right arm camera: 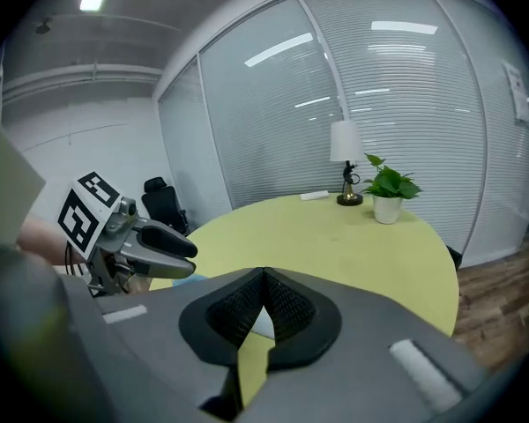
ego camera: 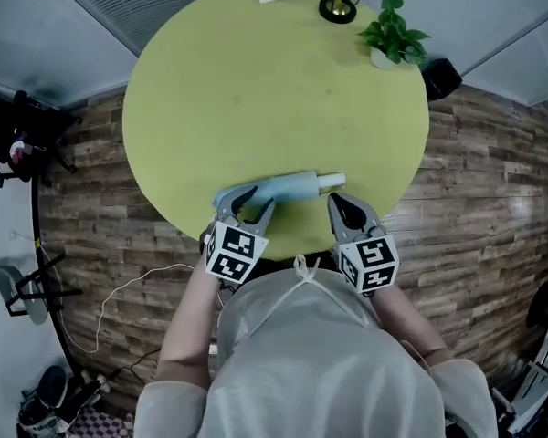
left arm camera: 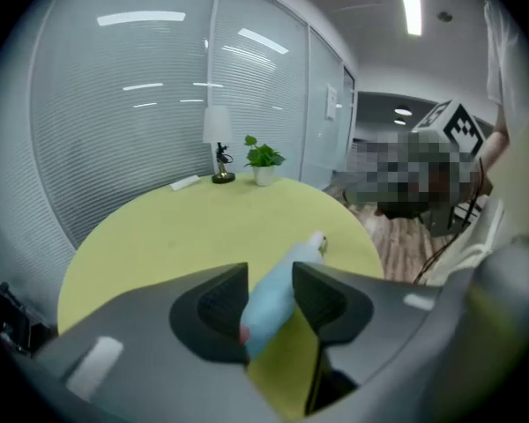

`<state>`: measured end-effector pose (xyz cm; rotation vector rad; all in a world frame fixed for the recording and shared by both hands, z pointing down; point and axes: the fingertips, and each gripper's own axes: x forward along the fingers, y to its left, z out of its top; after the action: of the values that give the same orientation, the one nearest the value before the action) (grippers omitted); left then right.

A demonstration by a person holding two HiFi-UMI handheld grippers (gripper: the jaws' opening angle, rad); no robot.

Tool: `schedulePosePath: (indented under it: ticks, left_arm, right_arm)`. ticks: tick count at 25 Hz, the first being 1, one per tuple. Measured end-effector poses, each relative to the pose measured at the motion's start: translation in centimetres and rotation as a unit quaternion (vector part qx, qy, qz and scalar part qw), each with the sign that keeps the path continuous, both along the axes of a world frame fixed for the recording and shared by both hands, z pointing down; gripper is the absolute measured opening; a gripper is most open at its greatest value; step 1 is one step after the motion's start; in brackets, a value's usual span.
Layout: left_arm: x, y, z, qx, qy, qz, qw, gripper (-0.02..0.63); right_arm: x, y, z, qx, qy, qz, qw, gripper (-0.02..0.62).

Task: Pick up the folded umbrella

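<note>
Pale-blue folded umbrella on round yellow bench; white pot holds green leafy plant.
Left tool open astride umbrella; right tool closed, empty.

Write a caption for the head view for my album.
Person's left gripper, fingers open around a pale blue folded umbrella on a round yellow table; right gripper shut, close beside it.

The umbrella is pale blue, the table yellow-green, the floor brown wood-patterned, the plant green.
</note>
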<state>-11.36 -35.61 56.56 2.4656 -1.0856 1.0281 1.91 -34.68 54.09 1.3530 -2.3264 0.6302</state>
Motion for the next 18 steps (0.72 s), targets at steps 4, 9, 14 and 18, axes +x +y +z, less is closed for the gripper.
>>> schedulePosePath:
  ticks: [4,9,14,18]
  left_arm:
    - [0.0,-0.8,2.5,-0.027,-0.042,0.083,0.9953,0.27]
    - [0.1,-1.4,5.9,-0.068,-0.09,0.157,0.9811,0.35]
    - [1.4,-1.4,9.0,-0.109,-0.12,0.214,0.9633,0.373]
    - [2.4,-0.9,10.6,-0.121,-0.155,0.259,0.9455,0.377]
  right_arm:
    - [-0.7,-0.1,0.7,-0.013,-0.001,0.032,0.999,0.0]
    - [-0.7,0.0,1.2,-0.018,0.007,0.064,0.998,0.0]
    - [-0.5,0.6,1.7,-0.018,0.014,0.085,0.996,0.0]
    - [0.1,1.4,1.8,-0.023,0.015,0.105,0.994,0.0]
